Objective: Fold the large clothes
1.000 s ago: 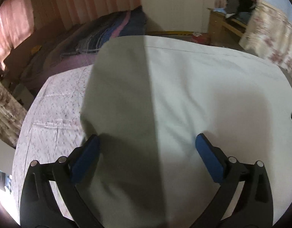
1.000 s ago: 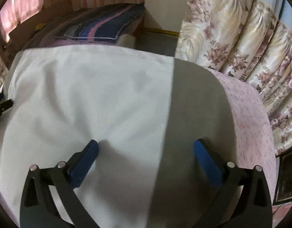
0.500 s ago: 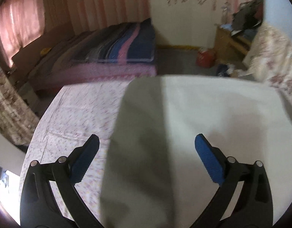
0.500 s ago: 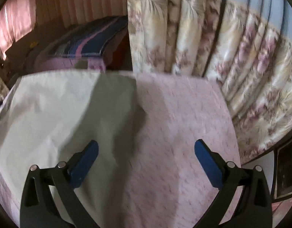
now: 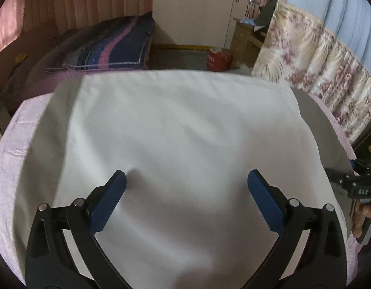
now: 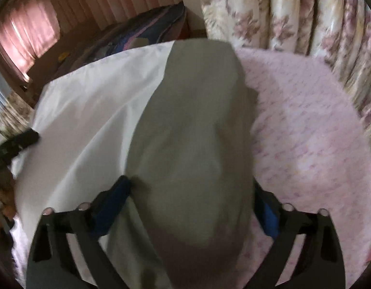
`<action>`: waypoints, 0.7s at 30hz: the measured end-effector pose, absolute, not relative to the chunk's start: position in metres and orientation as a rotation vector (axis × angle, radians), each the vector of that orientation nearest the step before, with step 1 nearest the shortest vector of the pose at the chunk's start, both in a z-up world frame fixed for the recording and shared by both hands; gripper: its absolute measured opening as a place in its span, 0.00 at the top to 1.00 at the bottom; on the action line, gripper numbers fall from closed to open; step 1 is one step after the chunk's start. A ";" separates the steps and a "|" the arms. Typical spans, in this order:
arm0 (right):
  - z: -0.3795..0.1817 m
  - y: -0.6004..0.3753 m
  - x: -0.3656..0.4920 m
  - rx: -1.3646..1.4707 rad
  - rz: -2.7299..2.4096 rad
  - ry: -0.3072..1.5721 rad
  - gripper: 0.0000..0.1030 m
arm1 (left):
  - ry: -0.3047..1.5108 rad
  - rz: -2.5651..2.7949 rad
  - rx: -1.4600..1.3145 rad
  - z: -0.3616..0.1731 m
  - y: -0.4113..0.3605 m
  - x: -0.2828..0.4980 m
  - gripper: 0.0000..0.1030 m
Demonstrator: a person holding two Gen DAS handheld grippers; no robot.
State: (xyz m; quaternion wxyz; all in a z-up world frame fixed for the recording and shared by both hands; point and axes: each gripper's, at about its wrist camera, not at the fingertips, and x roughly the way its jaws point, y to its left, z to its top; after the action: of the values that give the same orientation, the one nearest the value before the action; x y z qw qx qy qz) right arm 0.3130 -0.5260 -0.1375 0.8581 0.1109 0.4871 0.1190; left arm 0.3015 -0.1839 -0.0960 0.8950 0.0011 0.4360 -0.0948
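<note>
A large white garment [image 5: 180, 120] with grey side panels lies spread flat on a pink bed sheet [image 5: 7, 159]. My left gripper [image 5: 186, 175] hovers open over the white middle near the front edge, with nothing between its blue pads. My right gripper [image 6: 190, 185] is over the garment's right grey panel [image 6: 197, 120]. Its jaws are closing and a raised bulge of grey cloth sits between them, hiding part of the right pad. In the left wrist view the right gripper [image 5: 361, 187] shows at the right edge, held by a hand.
Floral curtains [image 6: 281, 12] hang close along the bed's right side. Beyond the far edge stand a second bed with a striped blanket [image 5: 108, 48], a red container [image 5: 218, 59] on the floor and a wooden desk [image 5: 245, 38]. Bare pink sheet [image 6: 306, 132] lies right of the garment.
The left gripper swung from the garment's left grey edge back over its white middle. The right gripper swung from the bare pink sheet onto the grey panel, and its jaws narrowed.
</note>
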 end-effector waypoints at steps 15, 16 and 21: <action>-0.099 -0.513 0.302 0.150 0.208 0.987 0.75 | 0.927 -0.176 0.140 -0.117 -0.218 0.305 0.03; -0.096 -0.509 0.302 0.129 0.213 0.990 0.77 | 0.924 -0.172 0.145 -0.119 -0.219 0.305 0.03; -0.108 -0.508 0.315 0.133 0.182 1.060 0.65 | 0.918 -0.175 0.127 -0.123 -0.216 0.307 0.03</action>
State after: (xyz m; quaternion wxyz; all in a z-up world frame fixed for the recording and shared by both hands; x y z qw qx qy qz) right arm 0.3154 -0.5077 -0.1083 0.8566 0.0632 0.5046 0.0867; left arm 0.3068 -0.2163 -0.1235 0.8910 0.0611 0.4420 -0.0842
